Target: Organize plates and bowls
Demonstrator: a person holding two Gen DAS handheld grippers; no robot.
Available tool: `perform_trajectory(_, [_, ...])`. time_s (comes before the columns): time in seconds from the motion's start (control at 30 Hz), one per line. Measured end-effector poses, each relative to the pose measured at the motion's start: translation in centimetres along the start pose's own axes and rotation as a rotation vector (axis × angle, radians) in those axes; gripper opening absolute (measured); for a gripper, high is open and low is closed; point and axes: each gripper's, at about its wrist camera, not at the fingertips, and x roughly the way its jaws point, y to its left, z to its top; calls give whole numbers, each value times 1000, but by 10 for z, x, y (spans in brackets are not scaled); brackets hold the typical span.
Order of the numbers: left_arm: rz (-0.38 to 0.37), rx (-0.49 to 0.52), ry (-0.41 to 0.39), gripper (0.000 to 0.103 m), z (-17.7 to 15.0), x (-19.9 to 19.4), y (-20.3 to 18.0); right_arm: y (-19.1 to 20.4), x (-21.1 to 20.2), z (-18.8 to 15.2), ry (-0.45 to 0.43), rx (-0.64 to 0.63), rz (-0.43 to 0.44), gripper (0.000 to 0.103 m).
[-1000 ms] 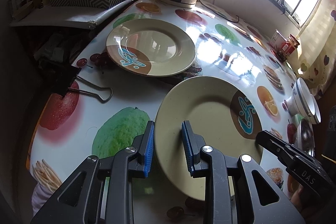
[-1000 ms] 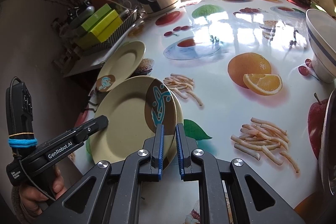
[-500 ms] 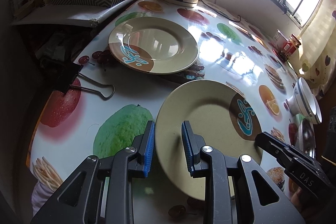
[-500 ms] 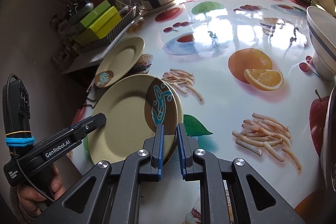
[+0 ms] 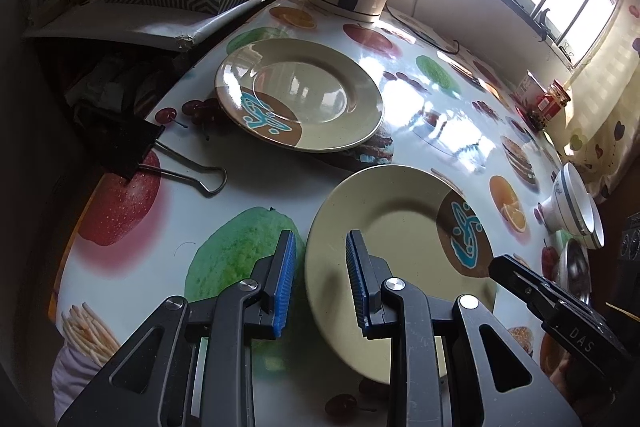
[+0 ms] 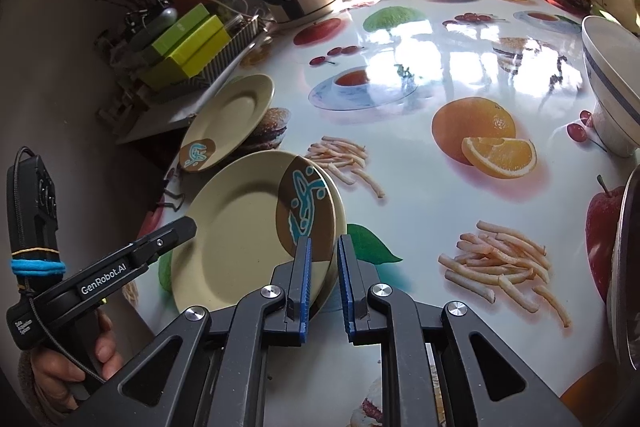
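- Your right gripper [image 6: 323, 281] is open a little around the near plate's [image 6: 248, 227] edge, maybe to lift it.
- Your left gripper [image 5: 320, 281] is open wide, holding nothing.

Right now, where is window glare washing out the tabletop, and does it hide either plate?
Left wrist view: glare on the glossy fruit-print tabletop beyond the far beige plate, which only catches small highlights. Right wrist view: glare mid-table; the near beige plate stays clear.

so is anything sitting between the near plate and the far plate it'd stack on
Nothing visible does. Between the near plate and the far plate lies only bare printed tablecloth. The binder clip lies off to the side, clear of that path.
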Motion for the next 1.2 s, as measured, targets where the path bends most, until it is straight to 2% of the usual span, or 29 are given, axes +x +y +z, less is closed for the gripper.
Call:
perform_trajectory(0.1, [10,-13,-16,27,4,-4,5,0,-4,5,-22,-3,-6,15])
perform_trajectory(0.27, [12,-29,-38,27,16,-10,14,3,-10,18,-52,-18,-8,23])
perform_trajectory(0.37, [13,-48,-55,27,26,-12,23,8,-12,31,-72,-34,-7,25])
perform_trajectory(0.47, [12,-75,-66,27,37,-13,32,15,-11,46,-89,-57,-4,33])
perform_trajectory(0.57, [7,-93,-75,27,48,-13,39,23,-6,61,-95,-77,-4,34])
perform_trajectory(0.9, [7,-142,-65,27,82,4,60,39,29,104,-47,-125,43,36])
perform_trajectory(1.2, [20,-179,-39,27,98,26,76,47,72,134,39,-152,65,37])
